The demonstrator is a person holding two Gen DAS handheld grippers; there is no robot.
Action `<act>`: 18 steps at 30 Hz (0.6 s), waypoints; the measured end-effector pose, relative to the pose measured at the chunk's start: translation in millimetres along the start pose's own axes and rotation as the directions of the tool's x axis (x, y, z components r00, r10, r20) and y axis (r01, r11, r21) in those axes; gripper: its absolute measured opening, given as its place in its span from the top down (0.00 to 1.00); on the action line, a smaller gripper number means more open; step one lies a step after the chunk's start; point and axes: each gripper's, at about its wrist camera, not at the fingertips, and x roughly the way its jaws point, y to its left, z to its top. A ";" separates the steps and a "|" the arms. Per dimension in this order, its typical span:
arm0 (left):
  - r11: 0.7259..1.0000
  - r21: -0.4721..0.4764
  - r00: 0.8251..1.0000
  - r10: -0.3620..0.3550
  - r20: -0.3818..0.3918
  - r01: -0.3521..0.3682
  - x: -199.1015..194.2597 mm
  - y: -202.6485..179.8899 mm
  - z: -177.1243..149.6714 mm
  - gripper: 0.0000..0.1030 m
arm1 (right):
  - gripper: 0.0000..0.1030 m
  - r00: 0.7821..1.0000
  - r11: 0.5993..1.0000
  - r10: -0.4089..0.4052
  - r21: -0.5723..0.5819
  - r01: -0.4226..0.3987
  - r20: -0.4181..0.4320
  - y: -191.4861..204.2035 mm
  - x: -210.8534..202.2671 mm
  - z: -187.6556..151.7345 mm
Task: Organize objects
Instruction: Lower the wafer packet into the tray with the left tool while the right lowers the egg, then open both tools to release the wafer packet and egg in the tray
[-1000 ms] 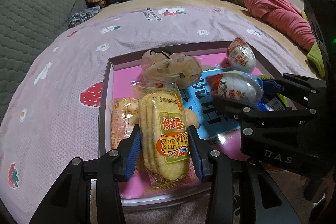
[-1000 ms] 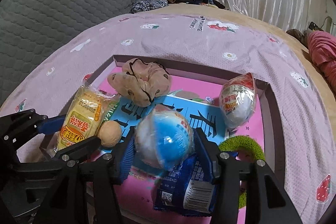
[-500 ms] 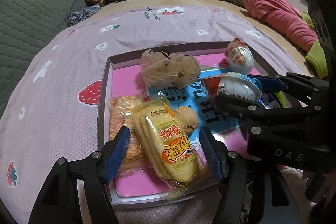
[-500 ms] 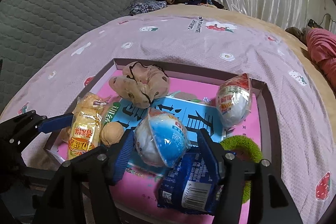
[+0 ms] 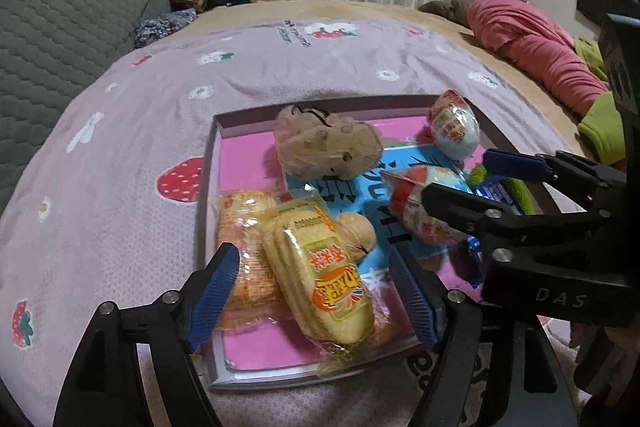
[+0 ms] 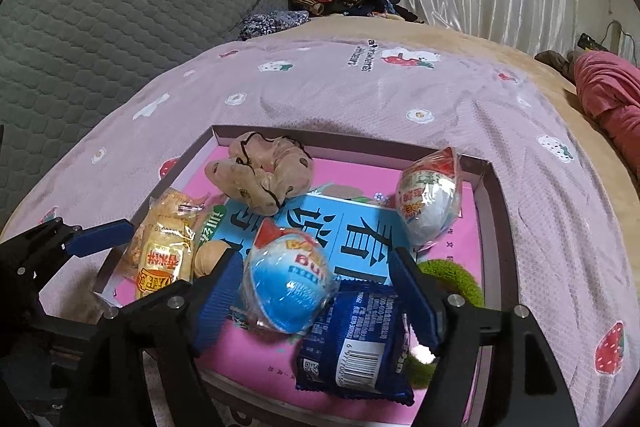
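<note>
Left gripper (image 5: 316, 291): jaws spread and opening, blue pads clear of the yellow cracker packet (image 5: 320, 267) on both sides. One second ago the pads pinched this packet upright between them; now it lies free, tilted, its lower end over the near rim of the tray (image 5: 208, 163) and its body leaning across a second, orange cracker packet (image 5: 244, 239). A round tan nut-like object (image 5: 356, 231) sits just beside the yellow packet's far edge.

Right gripper (image 6: 316, 303): jaws likewise spread and opening. The blue-and-white egg-shaped toy (image 6: 288, 291) sits between the pads with a gap showing on each side; one second ago both pads pressed its flanks. It now rests on the tray floor, partly on the dark blue snack pouch (image 6: 356, 351), which lies at the near edge under the right-hand finger.

Further out in the tray: a beige dotted hair scrunchie (image 6: 260, 175) near the far wall, a second wrapped egg (image 6: 430, 203) at the far right corner, a green fuzzy ring (image 6: 456, 279) partly hidden behind the right finger. None of these has shifted since the earlier frames. A blue printed sheet (image 6: 360, 231) covers the pink floor.

The tray sits on a pink strawberry-print bedspread (image 6: 360, 99).
</note>
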 end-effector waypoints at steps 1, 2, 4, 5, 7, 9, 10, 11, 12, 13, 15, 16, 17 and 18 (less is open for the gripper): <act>1.000 -0.002 1.000 0.003 0.001 -0.003 -0.8 1.1 0.4 0.24 | 0.26 1.000 1.000 -0.001 0.002 0.001 0.004 -0.4 -1.2 0.3; 1.000 -0.009 1.000 0.002 0.004 -0.002 -2.1 2.3 0.6 0.23 | 0.25 1.000 1.000 -0.005 0.007 0.005 0.010 -1.2 -3.2 0.8; 1.000 -0.020 1.000 0.004 0.015 -0.004 -6.5 4.5 2.0 0.22 | 0.22 1.000 1.000 -0.002 0.014 0.002 0.019 -2.3 -7.1 1.6; 1.000 -0.023 1.000 0.005 0.022 -0.005 -8.8 5.0 2.6 0.22 | 0.20 1.000 1.000 -0.005 0.019 0.004 0.029 -3.1 -10.6 2.3; 1.000 -0.024 0.999 0.012 0.032 -0.011 -13.3 5.6 3.5 0.18 | 0.18 0.999 1.000 -0.006 0.025 0.005 0.040 -4.5 -15.6 3.6; 0.999 -0.039 0.999 0.003 0.040 -0.001 -16.8 8.0 4.7 0.17 | 0.15 0.998 0.999 -0.010 0.037 0.008 0.058 -6.5 -22.4 5.4; 0.999 -0.045 0.999 -0.004 0.040 0.006 -17.9 9.4 5.1 0.16 | 0.14 0.998 0.999 -0.010 0.040 0.007 0.065 -6.7 -25.3 5.8; 0.999 -0.050 0.999 -0.005 0.038 0.007 -18.7 10.3 5.3 0.16 | 0.12 0.997 0.999 -0.012 0.044 0.009 0.073 -7.4 -28.9 6.0; 0.999 -0.050 0.999 0.000 0.039 0.002 -19.5 10.8 5.7 0.16 | 0.10 0.996 0.999 -0.015 0.047 0.011 0.083 -7.6 -32.9 6.7; 0.999 -0.052 0.999 0.005 0.044 -0.003 -20.6 10.8 6.0 0.16 | 0.09 0.996 0.999 -0.015 0.049 0.011 0.091 -7.8 -36.1 6.9; 0.999 -0.054 0.999 0.008 0.050 -0.005 -22.7 11.6 6.6 0.16 | 0.06 0.994 0.998 -0.019 0.059 0.012 0.109 -8.8 -43.1 7.7; 0.998 -0.058 0.999 0.005 0.052 -0.002 -23.7 12.4 7.1 0.16 | 0.05 0.993 0.998 -0.019 0.064 0.011 0.118 -9.3 -46.5 8.0; 0.998 -0.061 0.998 0.003 0.056 0.000 -25.1 13.1 7.4 0.16 | 0.03 0.992 0.998 -0.019 0.067 0.011 0.124 -9.3 -48.4 8.5; 0.998 -0.062 0.998 0.005 0.058 -0.001 -26.1 13.5 7.7 0.16 | 0.02 0.991 0.997 -0.020 0.070 0.011 0.134 -9.5 -51.4 8.6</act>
